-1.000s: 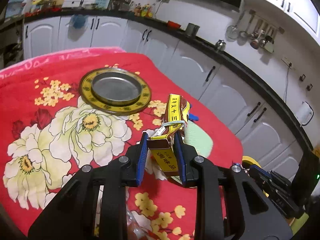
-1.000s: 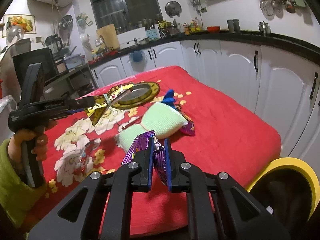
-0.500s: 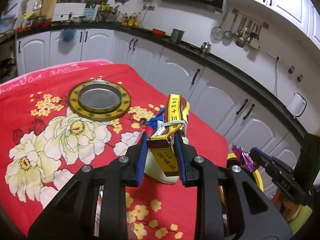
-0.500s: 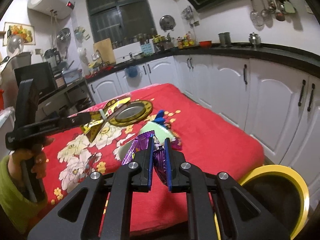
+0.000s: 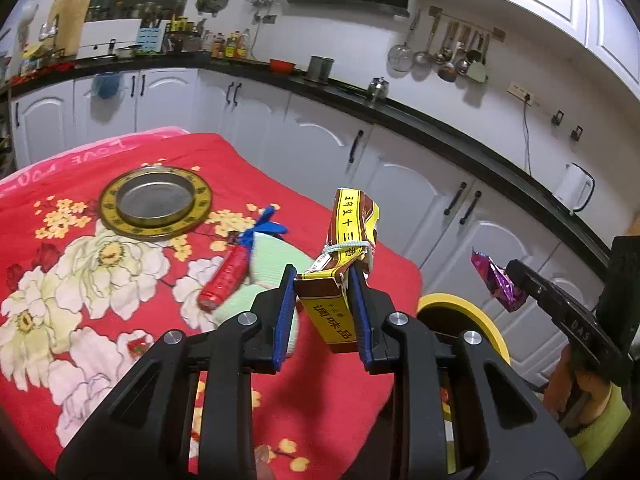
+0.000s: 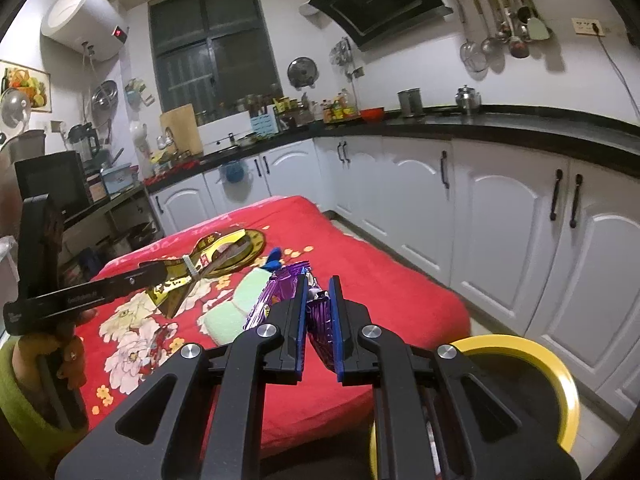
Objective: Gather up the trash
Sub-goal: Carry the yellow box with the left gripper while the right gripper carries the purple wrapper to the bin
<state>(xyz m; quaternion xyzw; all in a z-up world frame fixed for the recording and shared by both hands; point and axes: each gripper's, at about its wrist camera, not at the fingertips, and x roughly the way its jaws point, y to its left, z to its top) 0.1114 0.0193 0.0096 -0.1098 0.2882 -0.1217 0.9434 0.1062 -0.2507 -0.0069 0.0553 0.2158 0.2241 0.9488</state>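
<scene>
In my left wrist view, the left gripper pinches a yellow-and-brown packet at centre frame; the packet stands up between the blue pads, a white string tied round its middle. At the right edge of that frame I see my right gripper clamped on a purple wrapper, held in the air above the bin, whose yellow rim shows at lower right, just off the table's corner. A hand in a green sleeve grips its handle.

In the right wrist view, the right gripper's pads are pressed together on the purple wrapper at lower centre. The bin sits at lower right, beside the table with its red flowered cloth. At the left of that frame the left gripper carries the packet over the cloth.

On the cloth in the left view: a round metal plate with a gold rim at upper left, a red tube with a blue end, and a pale green sponge under and beside it, all near mid-frame.
</scene>
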